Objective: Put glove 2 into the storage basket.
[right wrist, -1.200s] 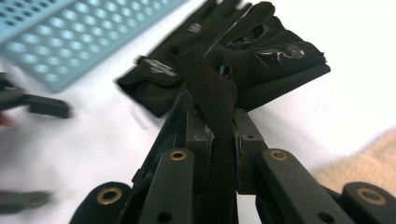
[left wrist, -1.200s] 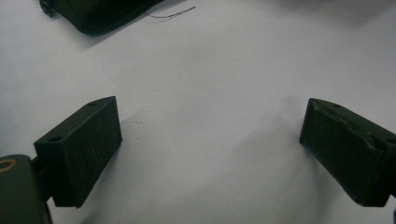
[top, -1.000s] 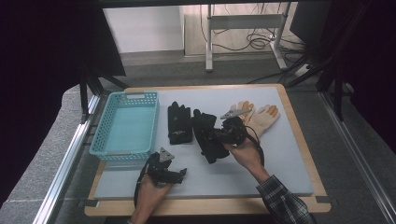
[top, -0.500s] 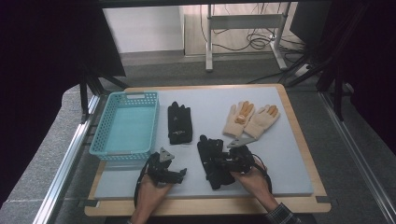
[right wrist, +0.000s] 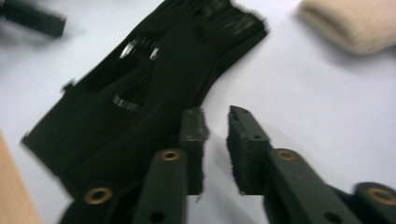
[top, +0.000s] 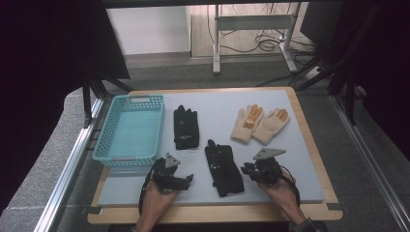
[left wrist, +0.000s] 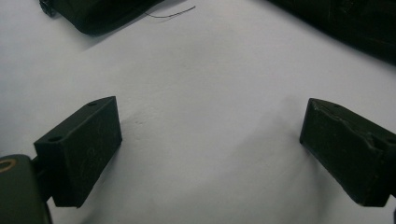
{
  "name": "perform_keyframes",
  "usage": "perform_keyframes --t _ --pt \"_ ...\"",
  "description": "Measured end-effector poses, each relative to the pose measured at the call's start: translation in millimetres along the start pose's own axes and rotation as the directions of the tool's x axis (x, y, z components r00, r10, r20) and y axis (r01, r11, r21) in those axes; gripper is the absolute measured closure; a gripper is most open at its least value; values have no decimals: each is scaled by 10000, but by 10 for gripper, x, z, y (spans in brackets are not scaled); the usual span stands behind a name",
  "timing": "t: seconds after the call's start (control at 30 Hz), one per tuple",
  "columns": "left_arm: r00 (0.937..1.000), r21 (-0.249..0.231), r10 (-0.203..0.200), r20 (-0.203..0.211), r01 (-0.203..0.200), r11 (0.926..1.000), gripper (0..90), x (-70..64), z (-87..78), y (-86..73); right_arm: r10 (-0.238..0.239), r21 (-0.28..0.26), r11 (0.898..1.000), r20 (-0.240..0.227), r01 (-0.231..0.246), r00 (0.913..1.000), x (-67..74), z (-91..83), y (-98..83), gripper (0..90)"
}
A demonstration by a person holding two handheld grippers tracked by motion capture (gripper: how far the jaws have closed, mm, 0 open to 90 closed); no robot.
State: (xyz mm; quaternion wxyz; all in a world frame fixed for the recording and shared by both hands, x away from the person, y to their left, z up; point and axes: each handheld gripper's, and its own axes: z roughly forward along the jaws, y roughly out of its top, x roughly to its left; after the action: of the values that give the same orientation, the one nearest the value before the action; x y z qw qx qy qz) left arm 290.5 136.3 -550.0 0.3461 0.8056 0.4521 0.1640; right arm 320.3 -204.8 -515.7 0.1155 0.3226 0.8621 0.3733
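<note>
Right gripper (top: 247,170) sits low at the near right of the grey mat (top: 300,159), just right of the nearer black glove (top: 223,167). In the right gripper view its jaws stand nearly shut, a narrow gap between the pads with only mat showing in it — nothing gripped. They have just been closing, with no thing between them. The right gripper (right wrist: 215,140) tips sit beside the glove's edge (right wrist: 140,102); contact can't be told through the blur.

That glove lies flat on the mat, near the front edge, roughly midway between the two grippers, fingers pointing away from the person. It is free of both grippers.

Left gripper (top: 187,180) rests at the near left of the mat, just in front of the blue basket (top: 113,157). The left gripper (left wrist: 210,154) view shows its jaws wide apart, bare mat between them — holding nothing.

The second black glove (top: 186,127) lies farther back, just right of the basket and apart from the nearer one. The pair of tan gloves (top: 258,123) lies side by side at the far right, overlapping slightly, well apart from the black ones. A cuff of one tan glove (right wrist: 348,23) shows at the top right of the right gripper view.

Mat sits on a wooden board (top: 333,193).
</note>
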Motion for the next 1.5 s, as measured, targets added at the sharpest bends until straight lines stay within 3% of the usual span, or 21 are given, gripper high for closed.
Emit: perform_keyframes --t 0.2,0.37,0.53,0.77,0.9,1.07,1.2,1.5 --pt "10000 -3 1 -2 -1 10000 57 0 0 0 -533 184 9984 -276 539 9982 150 30 -108 824" --pt "10000 2 2 -2 -2 10000 57 1 0 0 -440 70 9990 -696 446 9966 247 49 -146 822" --pt "10000 9 12 0 -12 10000 57 2 -1 0 -736 76 9972 -1095 749 9913 403 86 -133 804" --pt "10000 5 6 2 -6 10000 57 2 0 0 -468 46 9989 -785 474 9958 284 56 -111 769" --pt "10000 6 9 2 -9 10000 58 2 -1 0 -393 -222 9990 -735 378 9965 198 63 10 715" --pt "10000 13 32 -1 -32 10000 58 3 -2 0 -812 -295 9964 -825 790 9933 136 272 417 626" --pt "10000 15 20 3 -20 10000 58 2 -2 -1 -839 -464 9957 -887 800 9925 62 473 728 580" --pt "10000 16 21 13 -21 10000 58 4 -1 -1 -1153 -484 9926 -787 1117 9902 4 954 1337 625"
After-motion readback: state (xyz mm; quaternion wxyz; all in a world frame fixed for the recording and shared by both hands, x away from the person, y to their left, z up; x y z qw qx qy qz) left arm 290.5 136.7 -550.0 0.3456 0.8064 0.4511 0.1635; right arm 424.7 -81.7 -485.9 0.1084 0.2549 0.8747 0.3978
